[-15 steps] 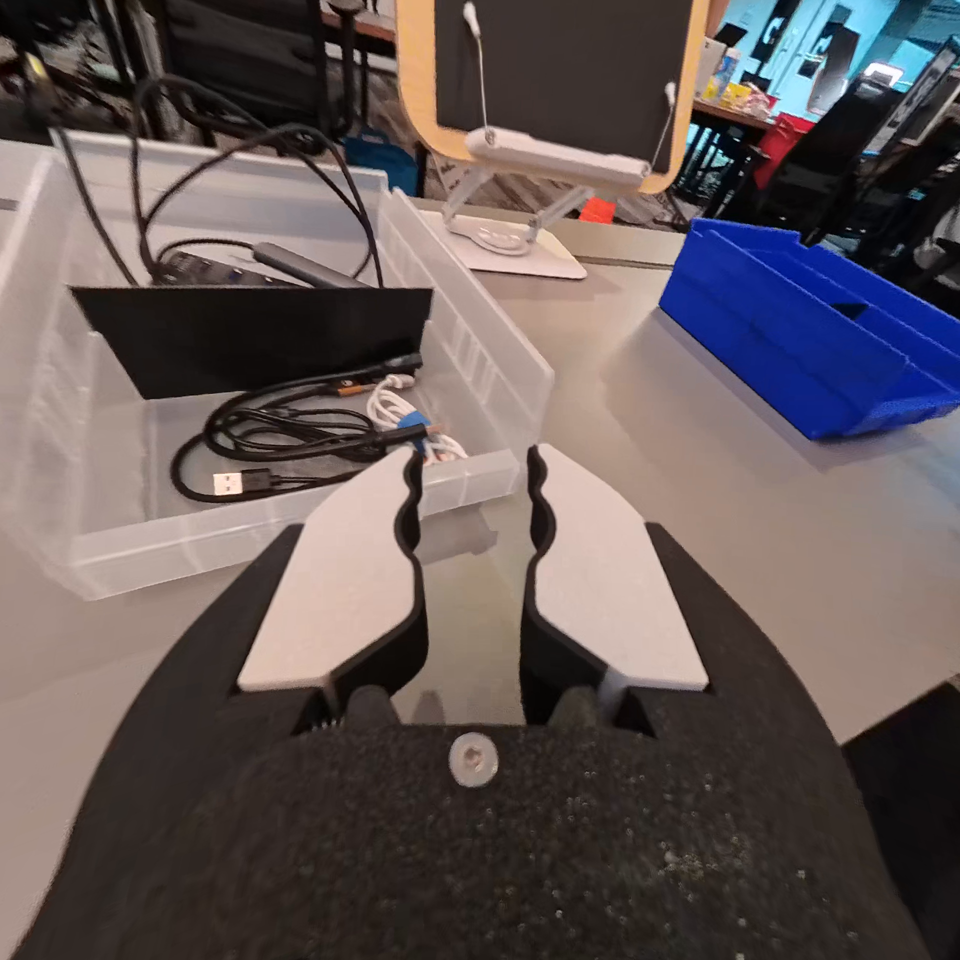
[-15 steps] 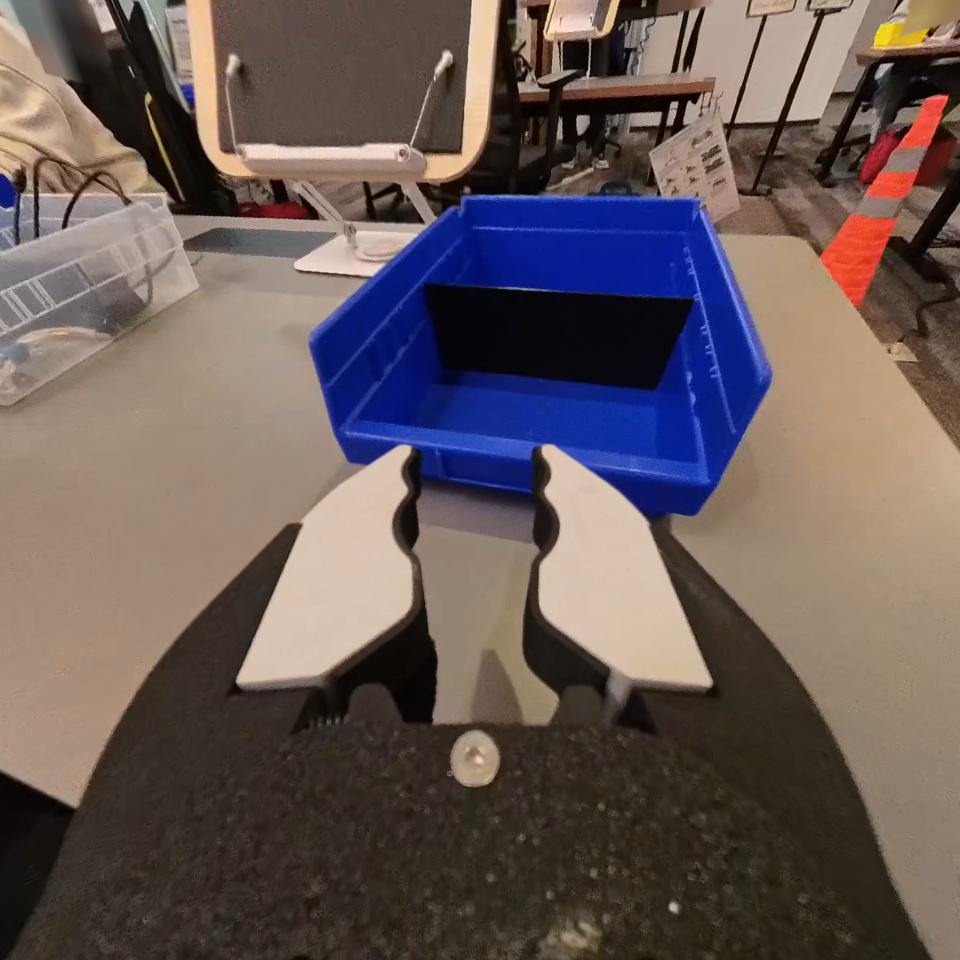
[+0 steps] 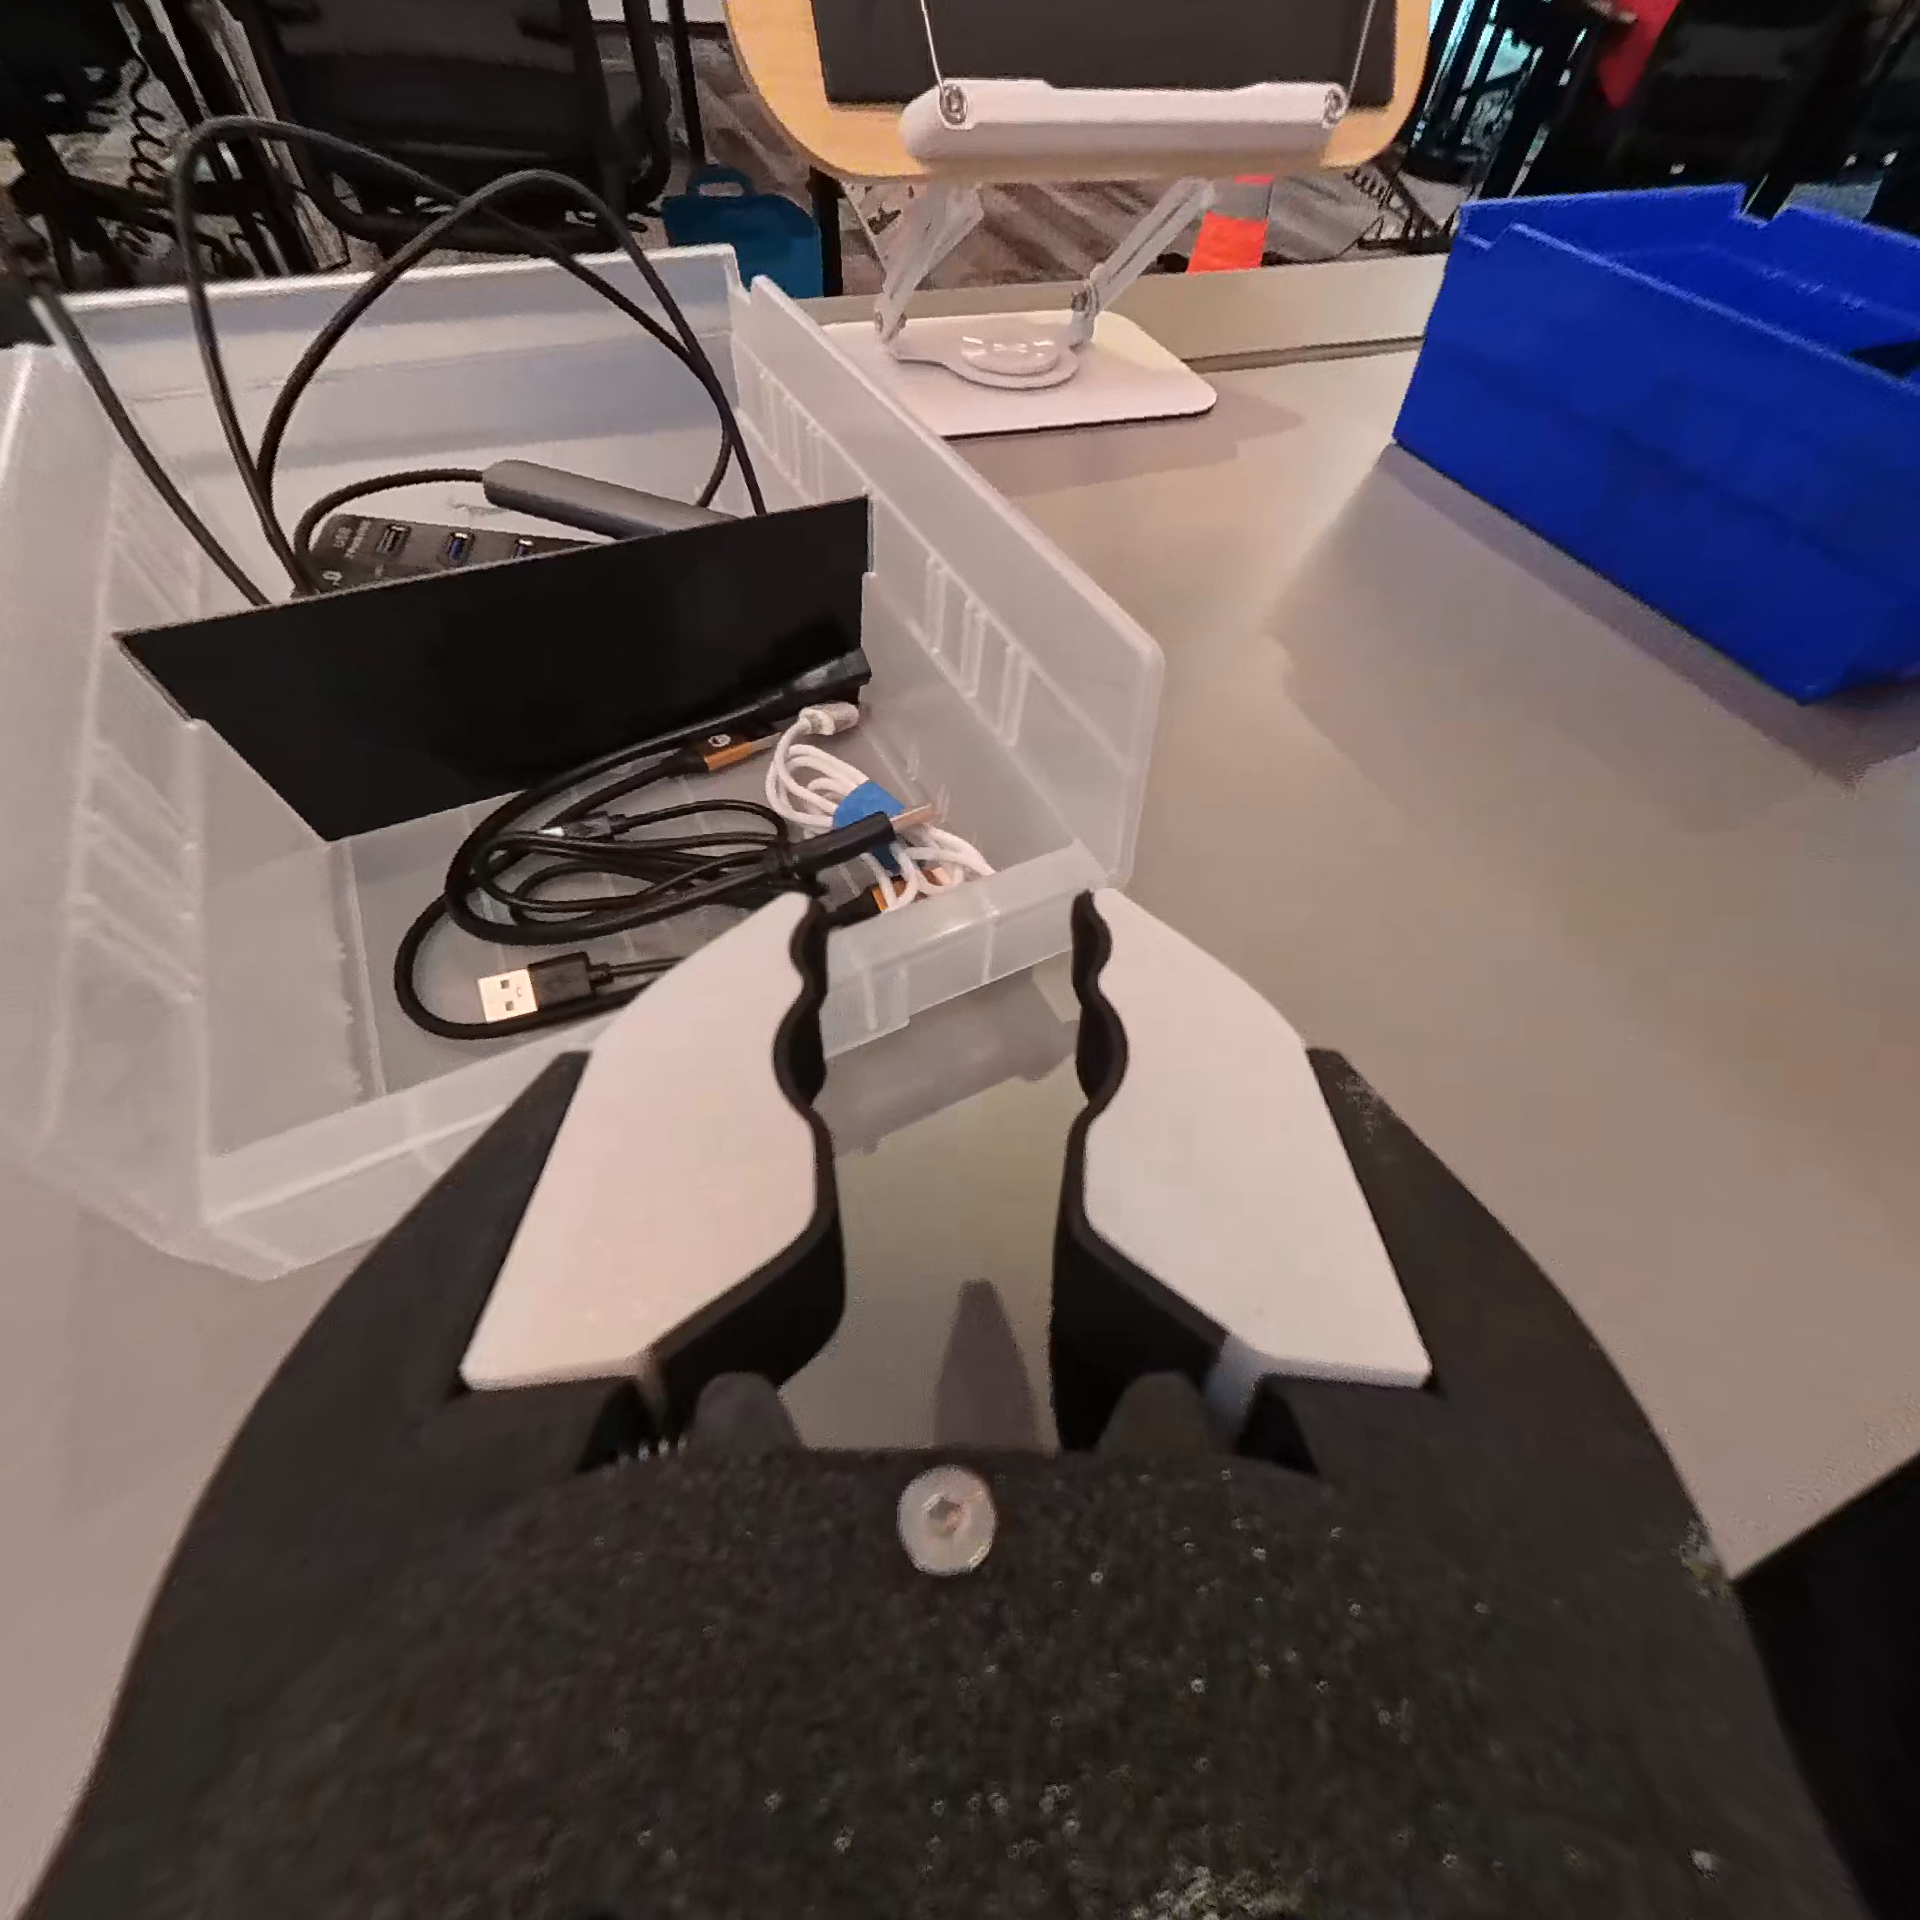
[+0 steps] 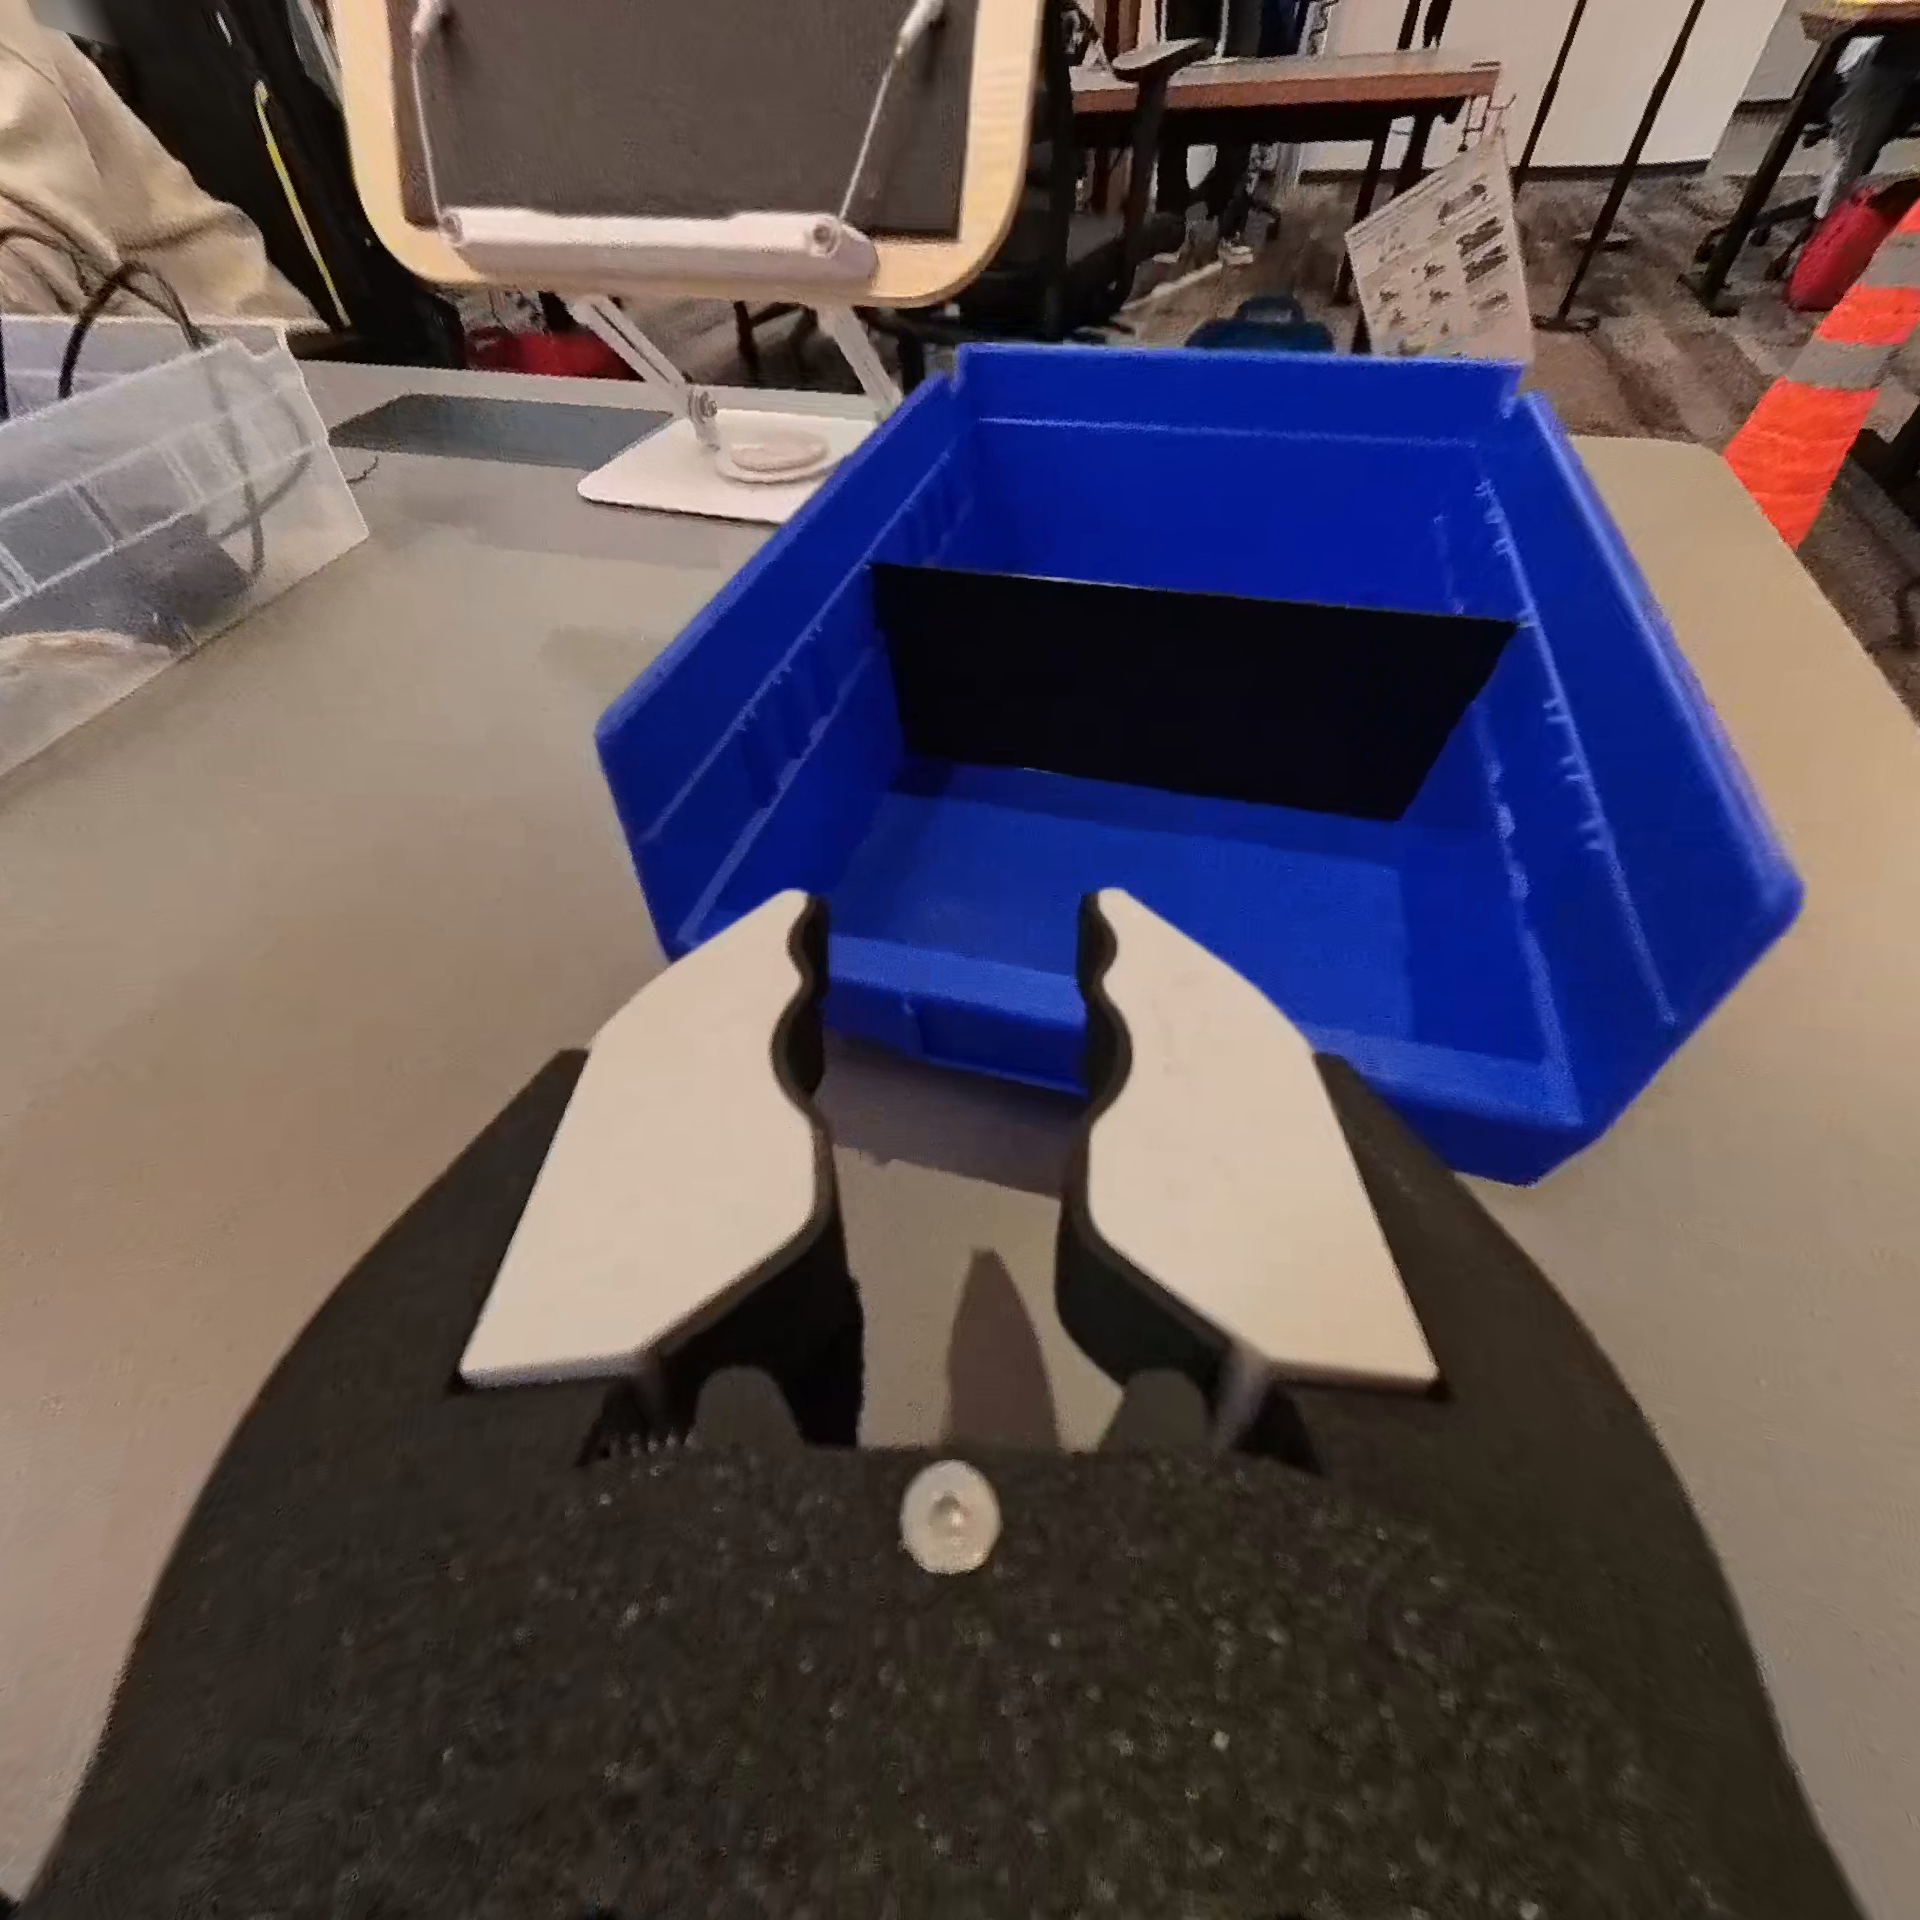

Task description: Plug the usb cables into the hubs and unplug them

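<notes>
A clear plastic bin (image 3: 966,644) stands on the grey table, split by a black divider (image 3: 499,665). Behind the divider lie a black USB hub (image 3: 416,545) and a slim grey hub (image 3: 603,501) with looping black leads. In front lie coiled black USB cables (image 3: 623,862), one with a free plug (image 3: 514,995), and a bundled white cable (image 3: 831,795). My left gripper (image 3: 945,914) is open and empty, just above the bin's front right corner. My right gripper (image 4: 948,914) is open and empty at the front lip of an empty blue bin (image 4: 1558,1101).
The blue bin (image 3: 1662,436) also shows at the right of the left wrist view. A tablet stand (image 3: 1039,364) with a white base sits at the back of the table. The clear bin (image 4: 156,520) shows far left in the right wrist view. Chairs and desks stand behind.
Both grippers have moved forward and closer to their bins. The left one now looks down more steeply into the clear bin. Both stay open.
</notes>
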Demonstrator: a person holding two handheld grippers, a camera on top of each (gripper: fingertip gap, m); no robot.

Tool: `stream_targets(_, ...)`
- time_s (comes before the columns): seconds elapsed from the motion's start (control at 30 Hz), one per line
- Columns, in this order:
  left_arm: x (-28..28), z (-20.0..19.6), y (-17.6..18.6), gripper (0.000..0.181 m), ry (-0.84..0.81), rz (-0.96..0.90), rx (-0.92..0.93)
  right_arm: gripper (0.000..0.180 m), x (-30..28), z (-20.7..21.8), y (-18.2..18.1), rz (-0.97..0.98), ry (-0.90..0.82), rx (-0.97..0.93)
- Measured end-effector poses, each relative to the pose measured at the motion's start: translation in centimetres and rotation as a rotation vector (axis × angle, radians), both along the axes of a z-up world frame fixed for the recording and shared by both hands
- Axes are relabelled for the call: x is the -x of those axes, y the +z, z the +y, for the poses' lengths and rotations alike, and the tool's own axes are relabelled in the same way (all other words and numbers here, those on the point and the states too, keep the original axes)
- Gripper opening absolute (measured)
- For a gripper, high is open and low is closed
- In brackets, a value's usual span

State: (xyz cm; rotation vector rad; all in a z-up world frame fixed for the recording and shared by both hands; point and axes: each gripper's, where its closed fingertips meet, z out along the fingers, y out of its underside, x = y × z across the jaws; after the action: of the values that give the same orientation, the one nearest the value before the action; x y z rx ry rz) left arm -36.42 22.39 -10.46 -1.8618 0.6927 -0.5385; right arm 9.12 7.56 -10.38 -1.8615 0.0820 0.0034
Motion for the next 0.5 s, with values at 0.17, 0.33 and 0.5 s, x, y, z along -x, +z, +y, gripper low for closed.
stream_targets(0.17,-0.7,0.5,0.1,0.049,-0.055,-0.038,0.040,0.046,2.8,1.1,0.0,0.022,0.089,-0.006)
stream_targets(0.33,-1.3,0.2,-0.1,0.050,-0.145,0.002,0.034,0.046,4.2,0.8,0.4,0.049,0.132,-0.038)
stream_targets(0.5,-0.7,1.7,2.3,0.045,-0.292,0.191,-0.020,0.045,5.2,0.5,0.0,0.023,0.185,-0.023)
